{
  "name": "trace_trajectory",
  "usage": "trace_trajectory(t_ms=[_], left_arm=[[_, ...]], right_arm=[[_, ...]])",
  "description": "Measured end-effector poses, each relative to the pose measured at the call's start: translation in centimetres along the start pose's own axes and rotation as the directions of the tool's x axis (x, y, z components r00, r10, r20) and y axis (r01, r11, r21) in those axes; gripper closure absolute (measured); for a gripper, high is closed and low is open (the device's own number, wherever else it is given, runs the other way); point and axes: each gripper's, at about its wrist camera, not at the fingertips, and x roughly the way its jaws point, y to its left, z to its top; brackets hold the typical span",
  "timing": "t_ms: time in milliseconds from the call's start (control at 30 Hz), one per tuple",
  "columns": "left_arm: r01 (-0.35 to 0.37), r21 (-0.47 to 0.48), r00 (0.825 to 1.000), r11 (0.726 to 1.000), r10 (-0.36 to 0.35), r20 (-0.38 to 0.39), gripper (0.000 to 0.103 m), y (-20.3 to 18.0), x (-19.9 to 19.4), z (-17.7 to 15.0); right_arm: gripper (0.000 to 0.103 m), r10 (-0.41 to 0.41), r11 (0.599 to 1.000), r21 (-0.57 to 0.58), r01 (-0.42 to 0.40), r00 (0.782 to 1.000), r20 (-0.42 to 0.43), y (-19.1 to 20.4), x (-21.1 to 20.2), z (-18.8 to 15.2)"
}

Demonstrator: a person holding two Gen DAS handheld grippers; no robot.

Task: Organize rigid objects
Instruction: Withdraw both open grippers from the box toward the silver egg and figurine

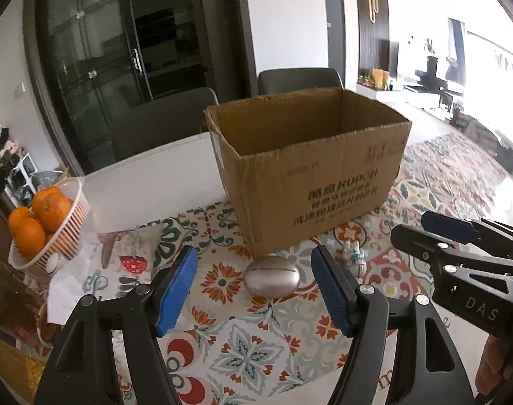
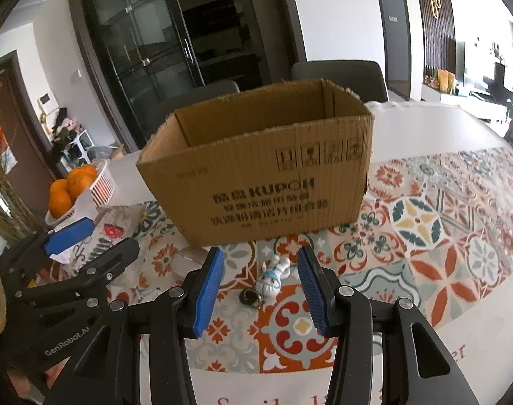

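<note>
Pre-grasp: your left gripper (image 1: 253, 283) & right gripper (image 2: 260, 283) both spread, lined on metal egg (image 1: 271, 275) / figurine (image 2: 271, 275) by box (image 2: 256, 175); close next.

You get strong daylight from the right, blown-out glare there, mild blur, and heavy fisheye bending at edges.
</note>
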Motion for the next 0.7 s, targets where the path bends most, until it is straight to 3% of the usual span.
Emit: trace_trajectory(t_ms=[200, 700], left_arm=[[0.023, 0.049, 1.000, 0.999, -0.023, 0.002, 0.026, 0.0, 1.4, -0.7], [0.091, 0.083, 0.995, 0.992, -0.087, -0.046, 0.023, 0.0, 5.6, -2.4]], right_arm=[[0.056, 0.009, 0.999, 0.032, -0.008, 0.999, -0.036, -0.1, 1.6, -1.3], [0.055, -0.010, 0.997, 0.073, 0.015, 0.997, -0.071, -0.7, 4.7, -2.9]])
